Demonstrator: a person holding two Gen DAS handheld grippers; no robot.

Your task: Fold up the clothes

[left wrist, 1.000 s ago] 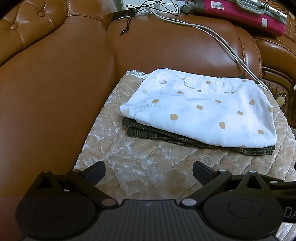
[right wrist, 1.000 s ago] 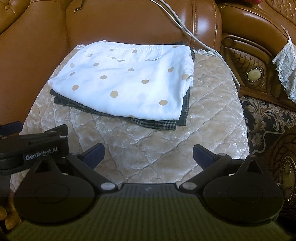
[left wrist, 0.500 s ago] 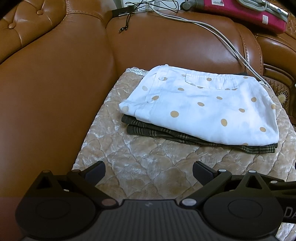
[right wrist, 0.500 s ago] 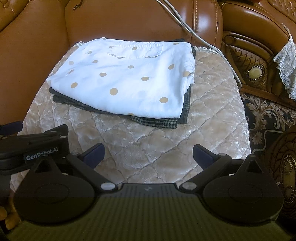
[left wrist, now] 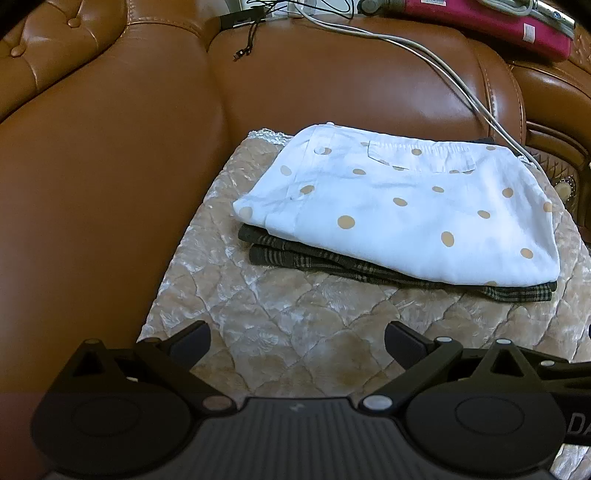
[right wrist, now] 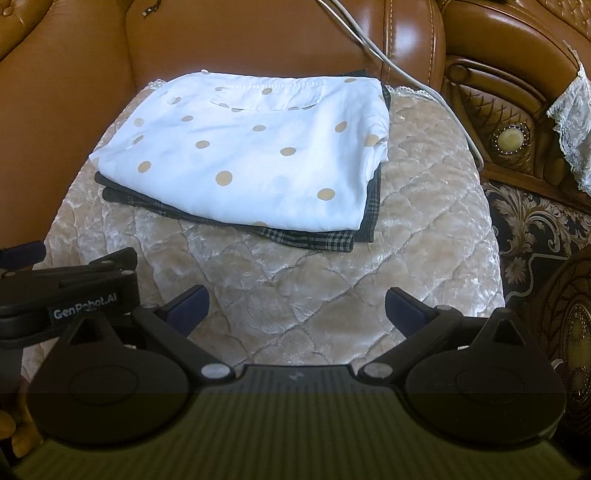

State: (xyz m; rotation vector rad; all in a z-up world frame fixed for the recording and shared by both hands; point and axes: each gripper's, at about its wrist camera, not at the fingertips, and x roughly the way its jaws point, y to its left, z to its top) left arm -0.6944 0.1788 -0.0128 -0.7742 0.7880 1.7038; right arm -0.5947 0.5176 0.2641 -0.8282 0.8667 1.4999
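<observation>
A folded white garment with tan polka dots [left wrist: 406, 210] [right wrist: 251, 155] lies on top of a folded dark green plaid garment [left wrist: 317, 260] [right wrist: 314, 238]. The stack rests on a beige quilted seat pad [left wrist: 295, 317] [right wrist: 295, 288] on a brown leather sofa. My left gripper [left wrist: 297, 341] hangs open over the pad's near part, well short of the stack, nothing between its fingers. My right gripper [right wrist: 295, 304] is likewise open and empty, in front of the stack. The left gripper's body [right wrist: 74, 295] shows at the left edge of the right wrist view.
The brown leather sofa back [left wrist: 332, 81] rises behind the stack. White cables [left wrist: 443, 62] run over it down toward the pad's right. A magenta case [left wrist: 480, 18] lies on top. A carved wooden armrest [right wrist: 509, 136] with lace stands at the right.
Both grippers have drawn back slightly and tilted; the stack sits a little higher in the right wrist view. The garments have not moved. Both grippers stay open.
</observation>
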